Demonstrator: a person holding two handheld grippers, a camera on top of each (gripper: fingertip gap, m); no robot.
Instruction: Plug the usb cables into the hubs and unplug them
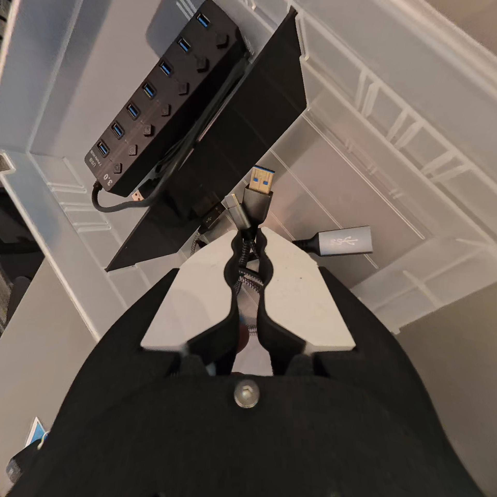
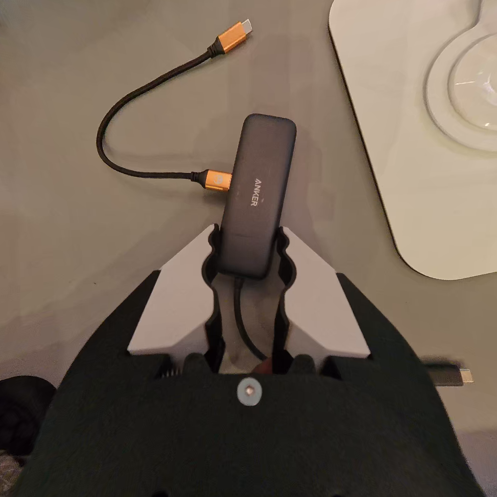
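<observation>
**Cables pinched on the left, small hub clamped on the right**

Lying under both views: a smooth grey table [image 2: 80,242], dimly and warmly lit. Resting on it at the right of the right wrist view: a cream-white board [image 2: 403,188] with rounded corners, carrying a clear glass piece [image 2: 470,94]. Filling the left wrist view: a translucent plastic bin [image 1: 390,134] with ribbed walls, a black panel [image 1: 242,134] leaning inside it.

Sitting against that panel: a long black hub [image 1: 158,99] with a row of blue ports and a button beside each, its own braided lead curling out from the near end. Lying just right of the left fingertips: a grey female connector [image 1: 347,240], apart from them.

Left gripper [image 1: 248,234]: fingers nearly together, pinching a bundle of braided cables [image 1: 246,258]. Sticking up past the tips: a grey plug with blue insert [image 1: 259,193], flanked by a silver plug [image 1: 238,212] and a black plug [image 1: 212,217], all short of the long hub and in none of its ports.

Right gripper [image 2: 248,231]: fingers clamped on the sides of a small dark grey hub [image 2: 255,199], its own lead trailing back between them. Sitting plugged into the hub's left side: a short black cable with orange ends [image 2: 113,129], the far end lying free on the table.

Showing only in the left view: bin, long hub, loose plugs. Showing only in the right: small hub, orange cable, board, and a dark connector [image 2: 446,376] peeking out beside the gripper body.
</observation>
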